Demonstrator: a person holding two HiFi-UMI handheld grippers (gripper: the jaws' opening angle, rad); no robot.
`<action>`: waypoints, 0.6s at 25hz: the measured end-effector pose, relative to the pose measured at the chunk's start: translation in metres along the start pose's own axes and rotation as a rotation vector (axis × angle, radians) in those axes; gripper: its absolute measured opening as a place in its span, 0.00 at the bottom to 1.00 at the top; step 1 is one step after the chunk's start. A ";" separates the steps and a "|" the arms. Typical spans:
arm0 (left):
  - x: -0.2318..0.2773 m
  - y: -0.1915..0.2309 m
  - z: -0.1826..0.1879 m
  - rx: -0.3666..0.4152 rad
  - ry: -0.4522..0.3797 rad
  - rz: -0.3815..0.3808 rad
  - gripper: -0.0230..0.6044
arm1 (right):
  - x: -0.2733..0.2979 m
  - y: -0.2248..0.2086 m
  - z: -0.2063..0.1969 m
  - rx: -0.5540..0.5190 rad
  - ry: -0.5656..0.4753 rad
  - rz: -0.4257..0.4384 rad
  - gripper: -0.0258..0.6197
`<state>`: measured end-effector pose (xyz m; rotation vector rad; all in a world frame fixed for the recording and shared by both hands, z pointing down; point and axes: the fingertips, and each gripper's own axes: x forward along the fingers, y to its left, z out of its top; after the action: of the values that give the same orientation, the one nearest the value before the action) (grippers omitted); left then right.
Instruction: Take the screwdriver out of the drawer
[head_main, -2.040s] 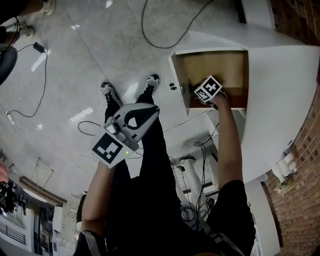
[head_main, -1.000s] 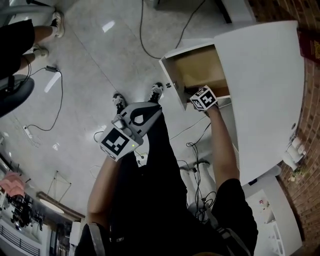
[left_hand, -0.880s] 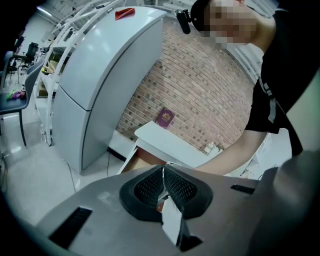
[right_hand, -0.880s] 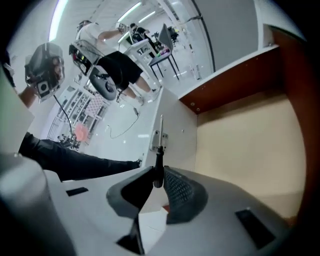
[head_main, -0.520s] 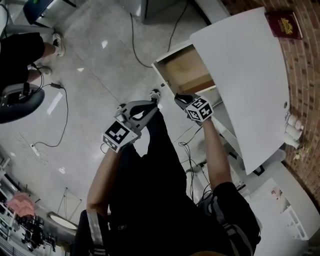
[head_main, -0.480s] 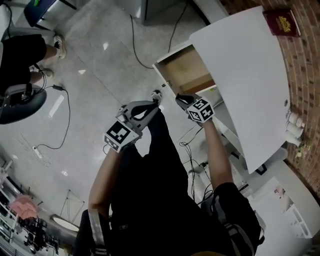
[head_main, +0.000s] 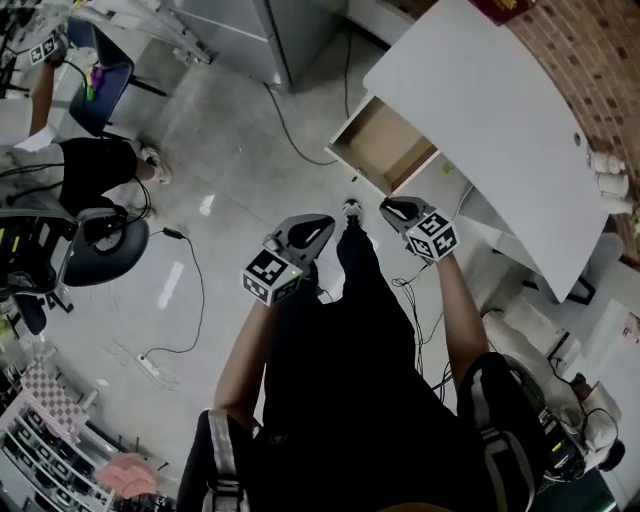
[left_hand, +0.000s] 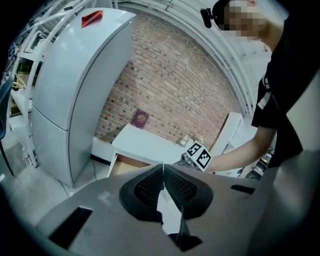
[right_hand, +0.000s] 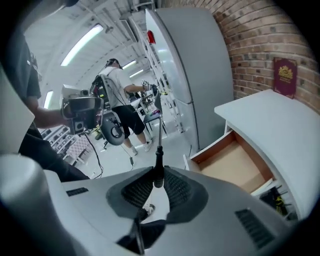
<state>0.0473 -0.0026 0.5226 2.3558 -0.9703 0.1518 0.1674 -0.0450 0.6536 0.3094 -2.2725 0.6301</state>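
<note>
Your right tool (right_hand: 158, 182) has lifted clear of the drawer (head_main: 384, 150) at upper centre, clamped on the screwdriver (right_hand: 158, 155); your left tool (left_hand: 163, 176) is closed, empty. Extraction looks done.

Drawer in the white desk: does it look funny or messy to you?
Only that the drawer stands pulled out of the white desk, showing a bare wooden bottom. The screwdriver is outside it, pinched in the right gripper. Nothing looks spilled or broken.
</note>
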 end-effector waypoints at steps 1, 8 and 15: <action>-0.004 -0.004 0.000 0.010 0.008 -0.016 0.07 | -0.004 0.008 0.003 0.009 -0.022 -0.015 0.23; -0.025 -0.029 0.001 0.066 0.023 -0.106 0.07 | -0.038 0.056 0.027 0.042 -0.168 -0.127 0.23; -0.059 -0.032 -0.007 0.094 0.039 -0.154 0.07 | -0.056 0.110 0.043 0.067 -0.283 -0.200 0.23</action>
<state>0.0267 0.0548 0.4948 2.4928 -0.7746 0.1858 0.1370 0.0275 0.5491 0.6875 -2.4492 0.5882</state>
